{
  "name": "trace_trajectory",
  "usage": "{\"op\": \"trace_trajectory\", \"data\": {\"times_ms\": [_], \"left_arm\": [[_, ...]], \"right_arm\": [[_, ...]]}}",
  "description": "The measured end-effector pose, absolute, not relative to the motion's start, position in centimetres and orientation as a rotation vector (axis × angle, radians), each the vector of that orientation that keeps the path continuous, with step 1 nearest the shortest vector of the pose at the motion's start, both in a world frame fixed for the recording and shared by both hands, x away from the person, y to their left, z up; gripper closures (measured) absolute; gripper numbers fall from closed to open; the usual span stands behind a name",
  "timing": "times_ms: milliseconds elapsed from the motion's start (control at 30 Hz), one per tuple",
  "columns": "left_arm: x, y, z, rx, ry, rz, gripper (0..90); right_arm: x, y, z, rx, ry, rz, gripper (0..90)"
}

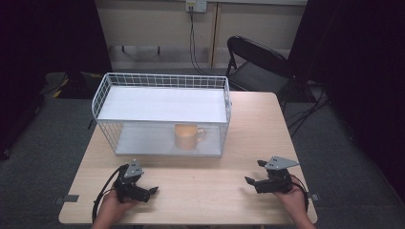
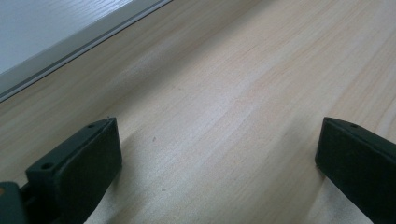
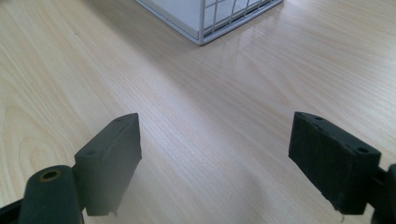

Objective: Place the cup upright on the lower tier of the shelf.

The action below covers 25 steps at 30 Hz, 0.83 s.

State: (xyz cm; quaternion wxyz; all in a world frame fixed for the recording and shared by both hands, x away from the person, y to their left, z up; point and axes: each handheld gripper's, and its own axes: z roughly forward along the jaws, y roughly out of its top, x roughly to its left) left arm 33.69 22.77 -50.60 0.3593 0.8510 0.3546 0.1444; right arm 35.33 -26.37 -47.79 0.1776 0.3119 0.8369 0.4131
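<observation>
A pale orange mug (image 1: 189, 137) stands upright on the lower shelf of a white wire rack (image 1: 162, 112), handle to the right. My left gripper (image 1: 149, 192) rests low over the table's front left, open, with bare wood between its jaws (image 2: 219, 154). My right gripper (image 1: 254, 172) sits at the front right, also open, nothing between its jaws (image 3: 215, 158). Both are well in front of the rack. In the right gripper view a corner of the rack (image 3: 219, 18) shows ahead; in the left gripper view the rack's base edge (image 2: 70, 44) runs across the top left.
The light wooden table (image 1: 205, 186) has open room between the two grippers. A black folding chair (image 1: 258, 62) stands behind the table's far right corner. A cable (image 1: 193, 38) hangs from a wall socket. Grey carpet surrounds the table.
</observation>
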Motion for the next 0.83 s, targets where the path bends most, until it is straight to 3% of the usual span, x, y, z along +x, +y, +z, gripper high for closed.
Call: {"op": "trace_trajectory", "data": {"times_ms": [833], "left_arm": [[33.7,22.8,-50.6,2.195,0.914,0.372,0.0]], "right_arm": [[35.6,-26.9,-50.2,0.833,2.448,1.068,14.6]]}}
